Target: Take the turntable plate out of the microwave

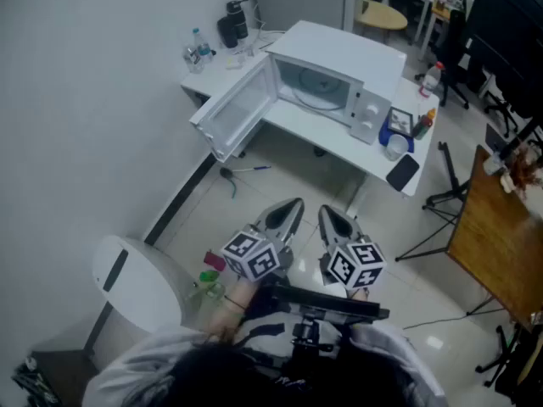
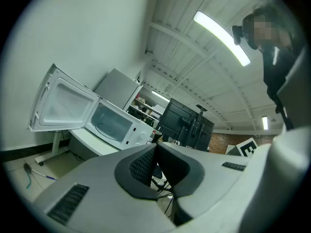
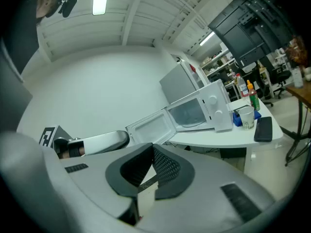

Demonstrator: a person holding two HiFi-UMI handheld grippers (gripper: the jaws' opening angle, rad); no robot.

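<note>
A white microwave (image 1: 339, 79) stands on a white table (image 1: 310, 134) well ahead of me, its door (image 1: 242, 108) swung wide open to the left. The round glass turntable plate (image 1: 318, 87) lies inside the cavity. It also shows faintly in the left gripper view as the plate (image 2: 108, 128) and in the right gripper view as the plate (image 3: 190, 123). My left gripper (image 1: 293, 203) and right gripper (image 1: 326, 214) are held side by side near my body, far short of the table. Both are shut with nothing between the pads (image 2: 143, 164) (image 3: 165, 166).
Bottles (image 1: 198, 51) and a black flask (image 1: 233, 22) stand at the table's far left. A cup (image 1: 394, 147), a blue box (image 1: 397, 125) and a black phone (image 1: 402, 172) lie right of the microwave. A white bin (image 1: 140, 282) is at my left; a wooden table (image 1: 501, 236) and a stand (image 1: 445, 189) are to the right.
</note>
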